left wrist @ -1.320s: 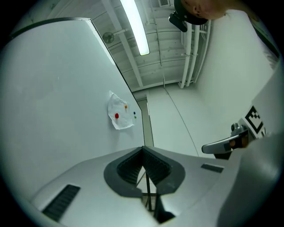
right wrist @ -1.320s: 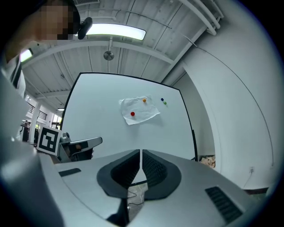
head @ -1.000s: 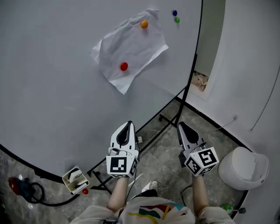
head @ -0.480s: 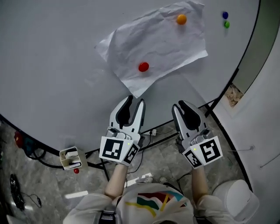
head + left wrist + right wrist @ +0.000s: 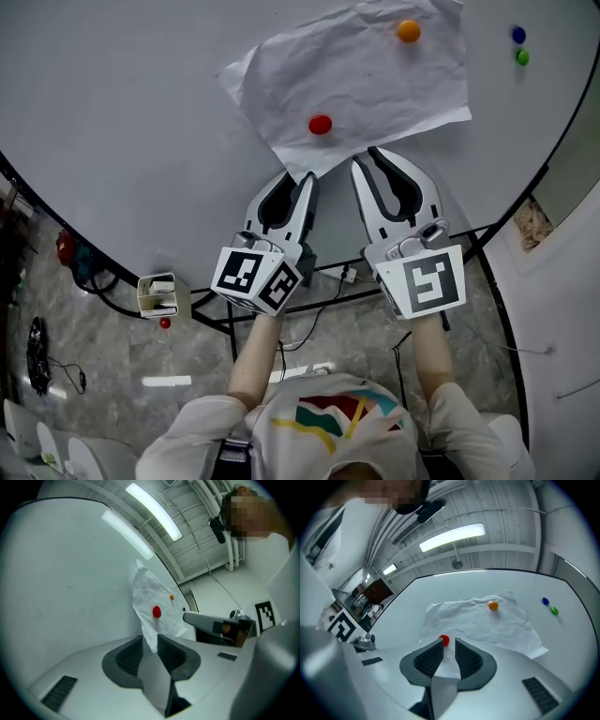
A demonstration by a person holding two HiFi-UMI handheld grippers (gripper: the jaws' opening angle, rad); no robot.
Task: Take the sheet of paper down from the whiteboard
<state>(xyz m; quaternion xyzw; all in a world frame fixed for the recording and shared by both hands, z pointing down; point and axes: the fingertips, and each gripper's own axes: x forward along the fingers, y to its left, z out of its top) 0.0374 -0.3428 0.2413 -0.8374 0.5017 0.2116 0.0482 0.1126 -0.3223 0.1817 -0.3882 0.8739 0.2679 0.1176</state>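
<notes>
A crumpled white sheet of paper [image 5: 366,84] hangs on the whiteboard [image 5: 141,112], pinned by a red magnet [image 5: 320,124] low on it and an orange magnet [image 5: 408,31] near its top. My left gripper [image 5: 295,178] is at the sheet's lowest corner. In the left gripper view that corner of the paper [image 5: 150,597] hangs between the jaws of the left gripper [image 5: 150,641], which are closing but do not press it. My right gripper [image 5: 367,157] stands narrowly open just below the red magnet [image 5: 444,640], with nothing gripped in the right gripper [image 5: 448,644].
A blue magnet [image 5: 518,35] and a green magnet [image 5: 523,57] stick to the board right of the sheet. A small holder box [image 5: 157,292] hangs at the board's lower edge. The board's black stand [image 5: 309,295] and cables [image 5: 37,342] are on the stone floor.
Both grippers have risen from low in front of the board up to the sheet's lower edge. Both sets of jaws, shut before, now stand apart, the left wider.
</notes>
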